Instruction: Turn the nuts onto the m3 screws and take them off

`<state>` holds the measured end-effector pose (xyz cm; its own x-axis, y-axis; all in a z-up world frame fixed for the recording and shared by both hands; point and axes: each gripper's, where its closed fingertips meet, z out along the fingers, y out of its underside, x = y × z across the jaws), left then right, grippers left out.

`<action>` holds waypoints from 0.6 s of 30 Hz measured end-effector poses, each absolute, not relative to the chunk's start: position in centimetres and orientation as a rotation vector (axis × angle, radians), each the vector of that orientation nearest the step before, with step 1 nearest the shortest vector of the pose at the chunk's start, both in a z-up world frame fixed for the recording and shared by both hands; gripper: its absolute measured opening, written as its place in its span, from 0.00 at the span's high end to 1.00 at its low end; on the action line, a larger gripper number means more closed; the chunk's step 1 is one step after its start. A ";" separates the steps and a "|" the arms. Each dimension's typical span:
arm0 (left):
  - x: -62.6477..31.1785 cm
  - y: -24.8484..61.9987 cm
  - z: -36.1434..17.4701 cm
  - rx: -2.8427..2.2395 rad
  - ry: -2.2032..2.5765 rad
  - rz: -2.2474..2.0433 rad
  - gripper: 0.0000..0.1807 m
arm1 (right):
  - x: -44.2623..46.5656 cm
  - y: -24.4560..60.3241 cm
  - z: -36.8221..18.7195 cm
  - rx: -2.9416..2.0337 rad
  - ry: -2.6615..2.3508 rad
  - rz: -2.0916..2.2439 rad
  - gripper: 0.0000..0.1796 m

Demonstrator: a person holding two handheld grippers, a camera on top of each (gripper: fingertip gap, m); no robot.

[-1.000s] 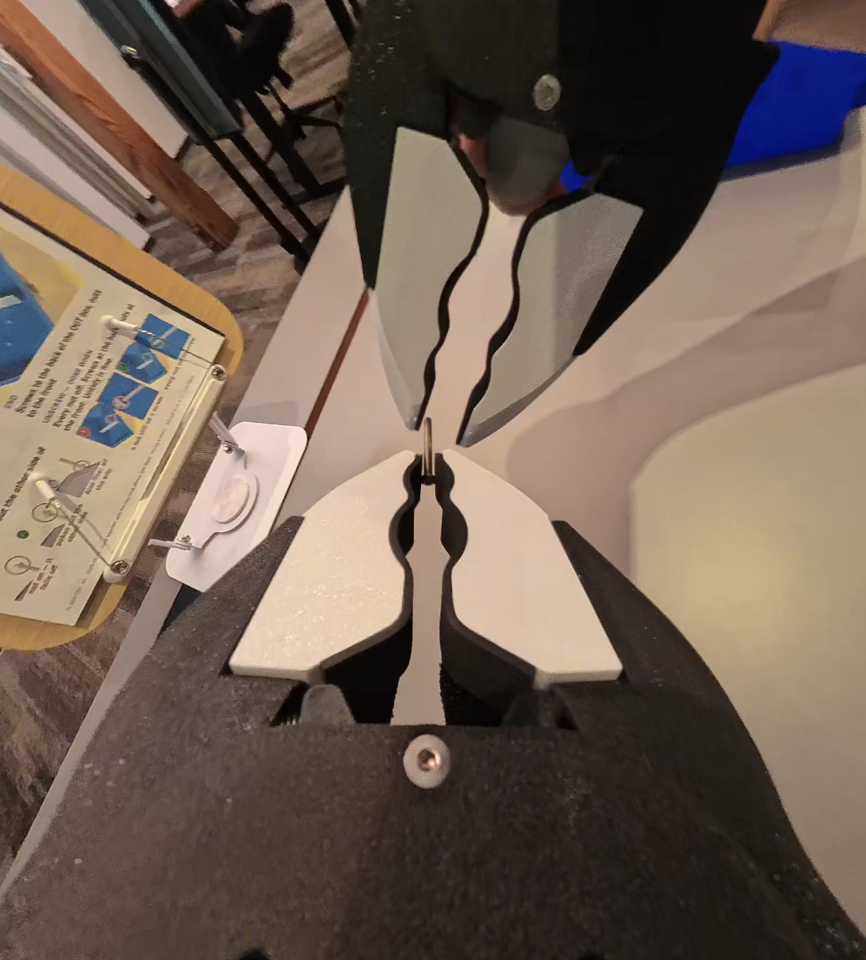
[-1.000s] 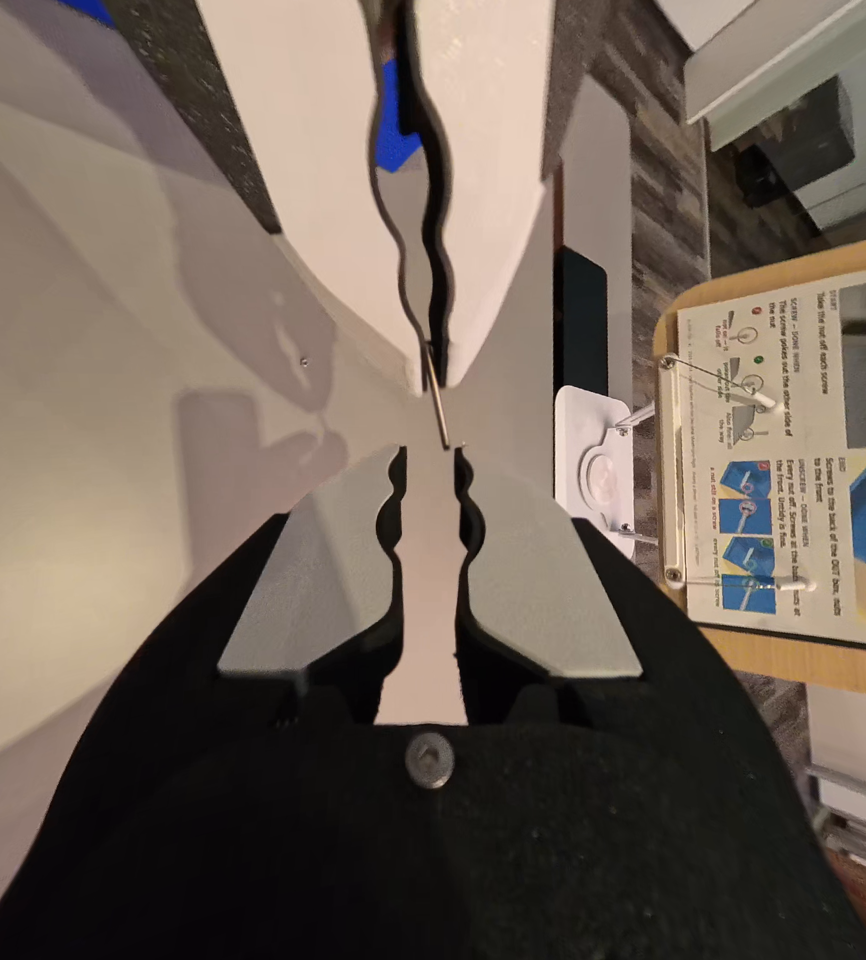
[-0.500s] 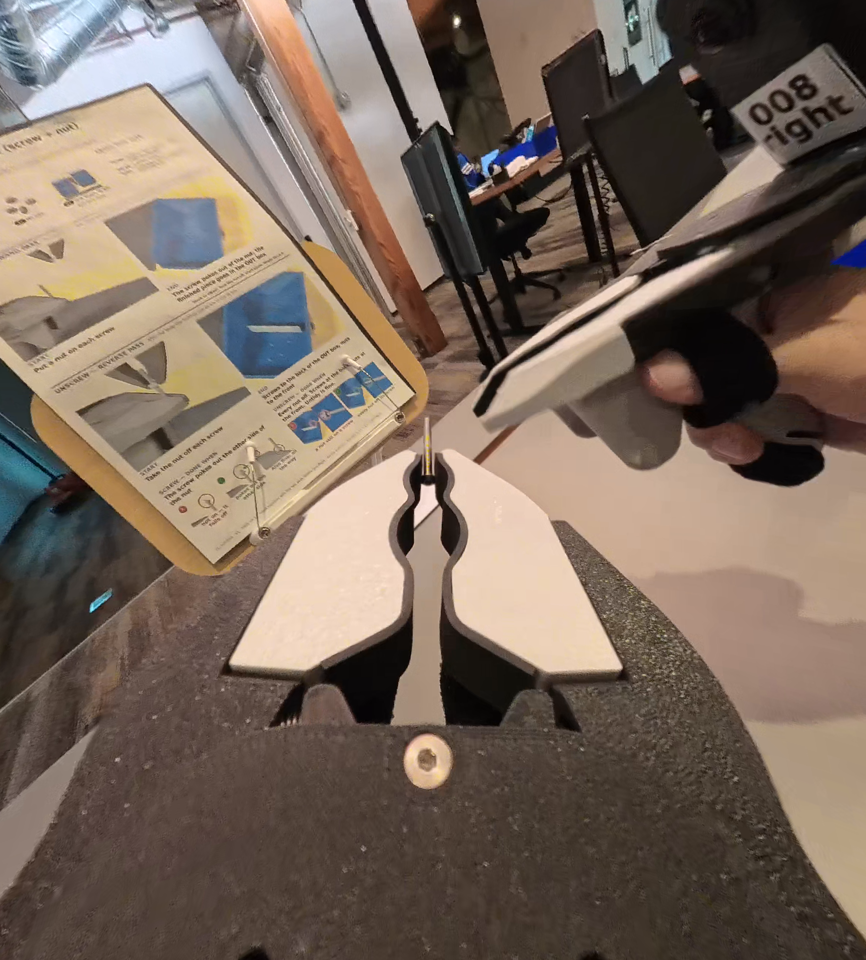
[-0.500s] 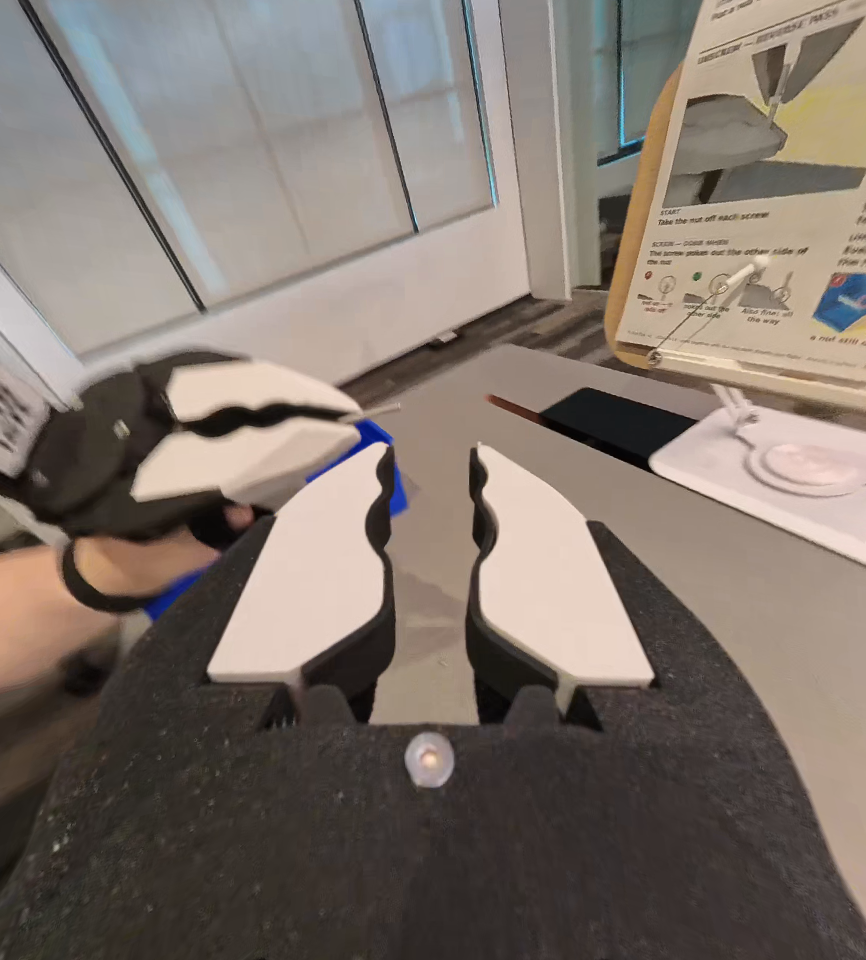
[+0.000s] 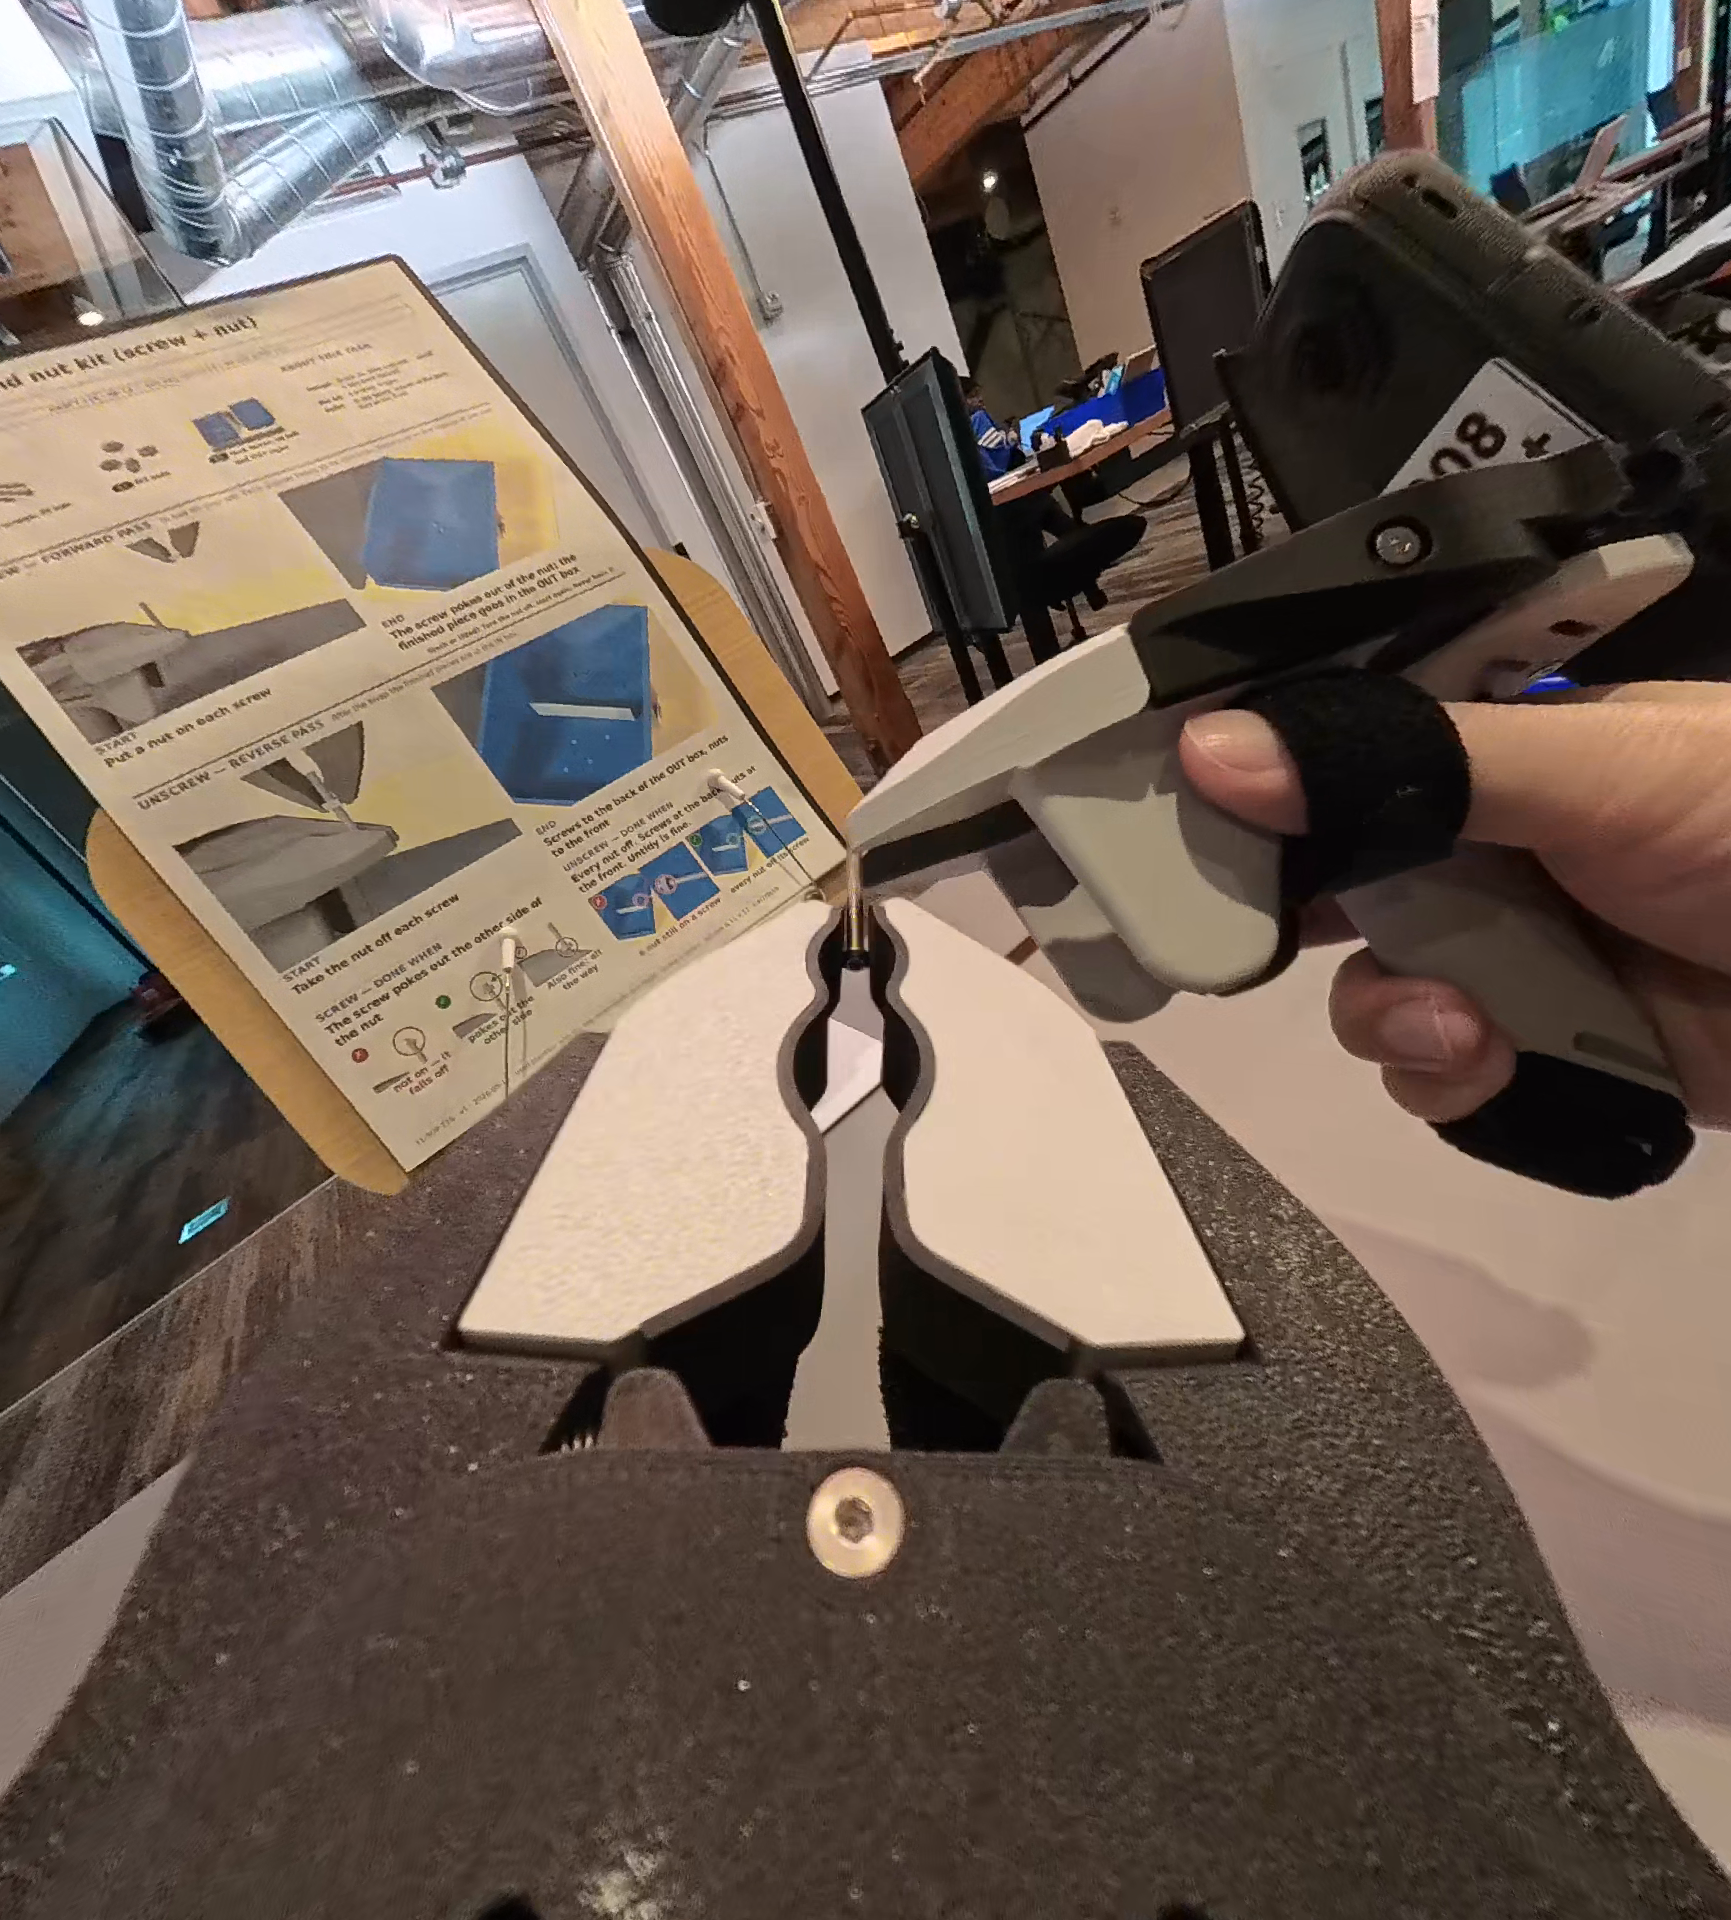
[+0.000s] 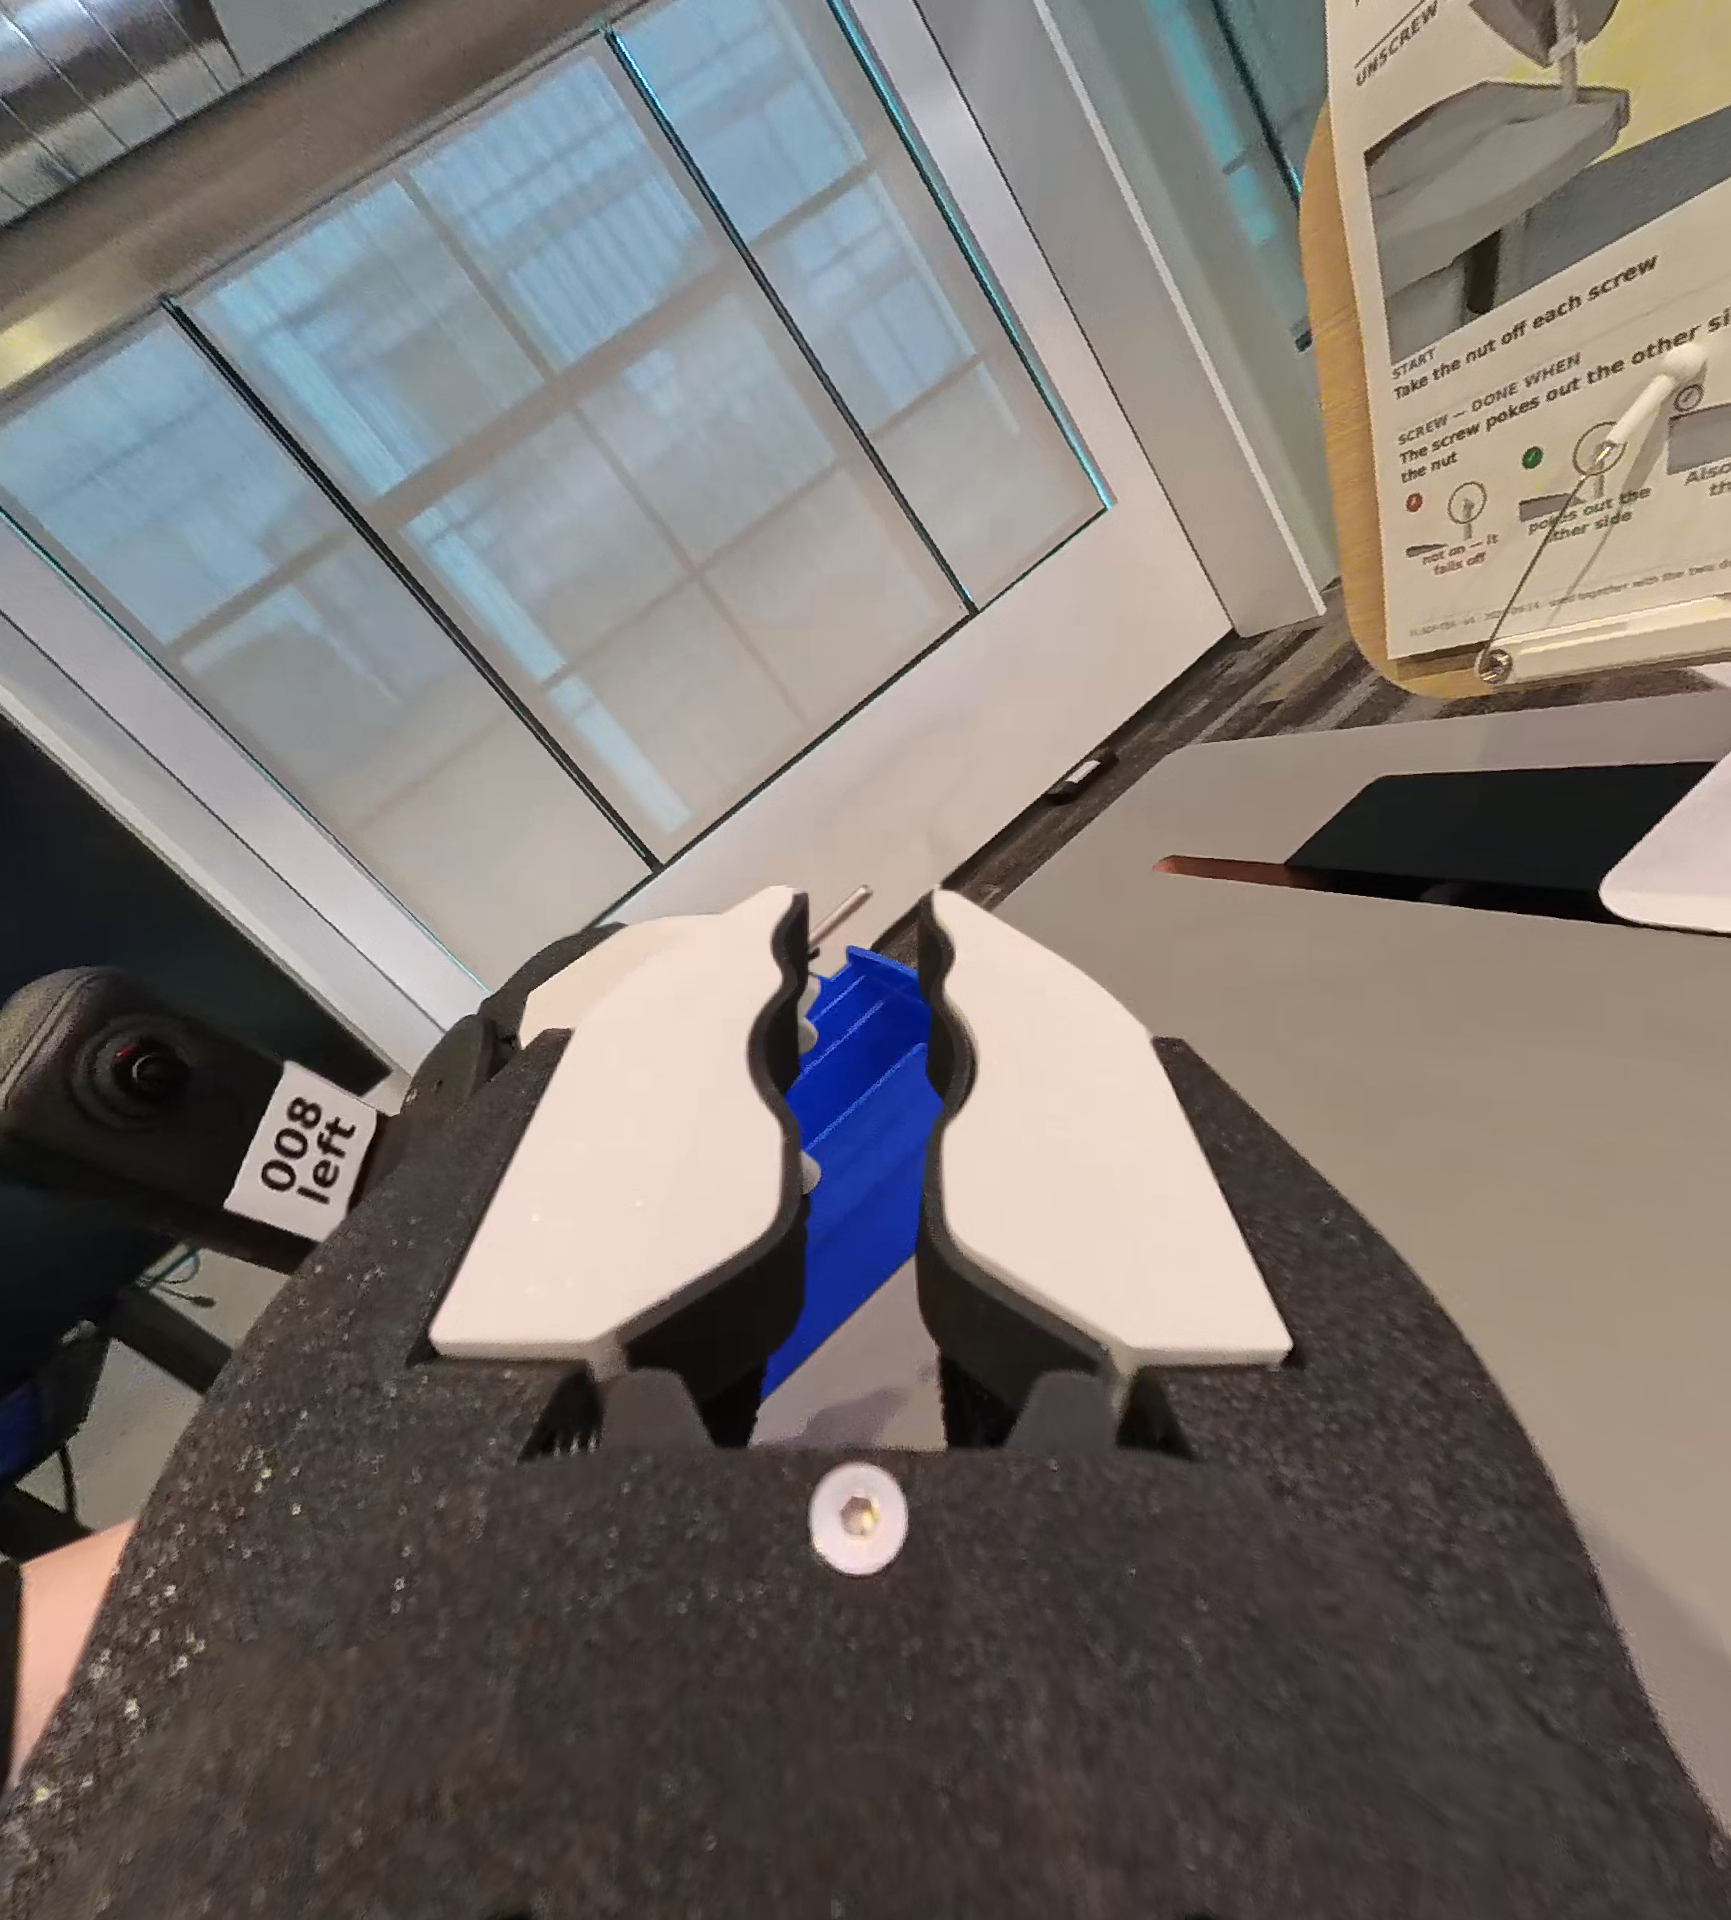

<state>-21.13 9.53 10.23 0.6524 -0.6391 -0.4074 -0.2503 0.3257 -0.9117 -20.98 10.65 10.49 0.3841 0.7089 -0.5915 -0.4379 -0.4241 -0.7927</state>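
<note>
Matte grey table [image 5: 1463,1351], slim metal screw [image 5: 854,902] pinched

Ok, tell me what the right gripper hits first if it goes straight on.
Probably the screw held by the left gripper, just ahead of the right gripper's open fingers; depth is unclear.

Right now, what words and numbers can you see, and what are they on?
I don't read writing out; here's where it stands.
Instruction sheet on the wooden board: headings, captions, some tiny.
Cut-off label on the right-hand camera: partly hidden.
Whole label by the left-hand camera: sharp print.
</note>
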 end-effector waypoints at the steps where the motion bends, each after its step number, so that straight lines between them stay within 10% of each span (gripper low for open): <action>1: -21.1 9.5 10.3 -1.247 0.875 -0.304 0.98 | -21.1 10.6 10.4 -1.544 -0.253 1.307 0.89; 18: -20.1 8.7 8.4 -1.394 0.949 -0.428 0.89 | -21.3 9.0 11.5 -1.472 -0.485 1.300 0.99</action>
